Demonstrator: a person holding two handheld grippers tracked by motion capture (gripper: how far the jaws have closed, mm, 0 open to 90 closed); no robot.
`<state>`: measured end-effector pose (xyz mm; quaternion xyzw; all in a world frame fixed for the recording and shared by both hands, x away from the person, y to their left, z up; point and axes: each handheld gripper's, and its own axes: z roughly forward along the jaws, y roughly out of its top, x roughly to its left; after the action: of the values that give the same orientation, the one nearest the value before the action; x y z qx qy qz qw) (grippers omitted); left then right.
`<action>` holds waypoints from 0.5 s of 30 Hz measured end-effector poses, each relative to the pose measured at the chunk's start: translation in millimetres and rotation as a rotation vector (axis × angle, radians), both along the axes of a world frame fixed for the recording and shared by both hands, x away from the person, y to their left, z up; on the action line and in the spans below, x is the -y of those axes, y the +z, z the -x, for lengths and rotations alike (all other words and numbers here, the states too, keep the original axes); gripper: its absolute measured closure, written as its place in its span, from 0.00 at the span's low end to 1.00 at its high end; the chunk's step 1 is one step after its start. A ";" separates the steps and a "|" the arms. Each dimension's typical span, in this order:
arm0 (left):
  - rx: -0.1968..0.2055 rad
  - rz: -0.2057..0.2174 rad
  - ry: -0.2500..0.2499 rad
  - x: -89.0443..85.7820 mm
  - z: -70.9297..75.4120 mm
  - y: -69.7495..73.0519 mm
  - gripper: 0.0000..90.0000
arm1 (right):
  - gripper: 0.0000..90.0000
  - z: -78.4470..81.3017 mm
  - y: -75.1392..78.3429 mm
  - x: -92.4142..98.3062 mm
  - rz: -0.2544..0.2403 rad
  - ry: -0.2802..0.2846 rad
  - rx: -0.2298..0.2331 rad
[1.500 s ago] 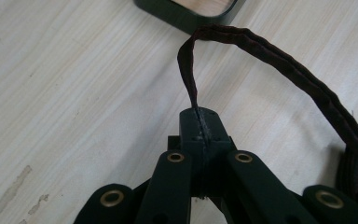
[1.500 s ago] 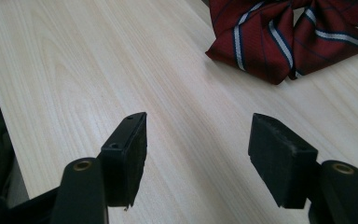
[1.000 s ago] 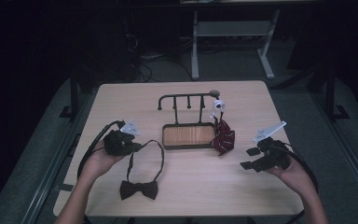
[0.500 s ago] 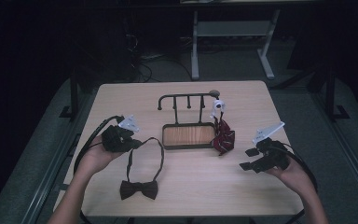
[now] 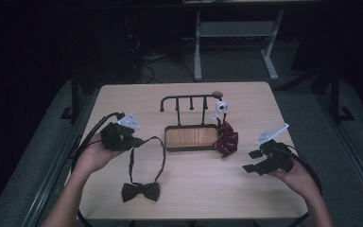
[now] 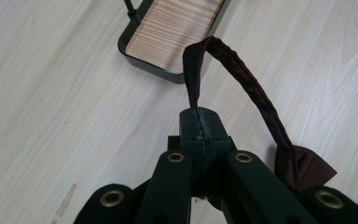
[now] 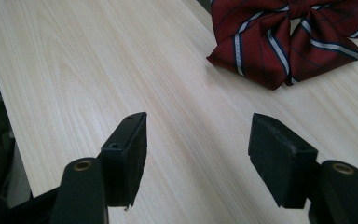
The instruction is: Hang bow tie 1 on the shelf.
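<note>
Clearly the left gripper is clamped on the neck strap of a dark bow tie, its jaws pressed together with the band pinched between them, as the left gripper view shows. The bow itself lies flat on the table near the front edge, at about seven o'clock from the rack, while the strap loops up from it toward eleven o'clock into the grip. The bow's long axis runs from nine to three o'clock across the table, and the strap's long loop stretches roughly from six toward twelve. The right gripper hangs with its jaws wide apart and nothing between them, above bare table at four o'clock from the rack. A striped red bow tie rests against the rack's right end, below a hook. The risk from here, as I judge it, is the thin hold: only a narrow bit of slippery band sits between the pads, so a quick lift could let it slide out and drop the tie. The dangling bow could also swing and snag the rack's tray or its hooks, and the loop could twist shut so it misses a hook.
</note>
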<state>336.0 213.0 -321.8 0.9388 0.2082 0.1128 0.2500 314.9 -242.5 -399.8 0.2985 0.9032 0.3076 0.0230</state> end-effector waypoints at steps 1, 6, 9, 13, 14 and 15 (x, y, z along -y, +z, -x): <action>0.001 0.002 -0.001 0.3 0.2 1.4 1.00 | 0.41 0.1 0.2 0.1 -0.001 0.000 0.001; 0.010 -0.001 -0.013 1.5 1.1 9.1 1.00 | 0.41 0.6 1.2 0.6 -0.001 0.001 0.005; 0.013 -0.002 -0.019 1.8 1.0 13.3 1.00 | 0.41 0.6 1.6 0.4 0.000 0.003 0.006; 0.017 0.000 -0.020 2.7 1.1 17.7 1.00 | 0.41 0.4 1.2 0.6 -0.001 0.002 0.005; 0.017 0.000 -0.021 2.9 1.2 19.1 1.00 | 0.41 0.5 1.2 0.7 0.000 0.001 0.003; 0.018 0.002 -0.023 3.1 1.1 20.3 1.00 | 0.41 0.5 1.3 0.8 0.000 0.001 0.003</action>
<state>334.9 209.9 -301.6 0.9398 0.1954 0.1184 0.2540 314.4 -243.3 -398.6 0.2976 0.9032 0.3082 0.0243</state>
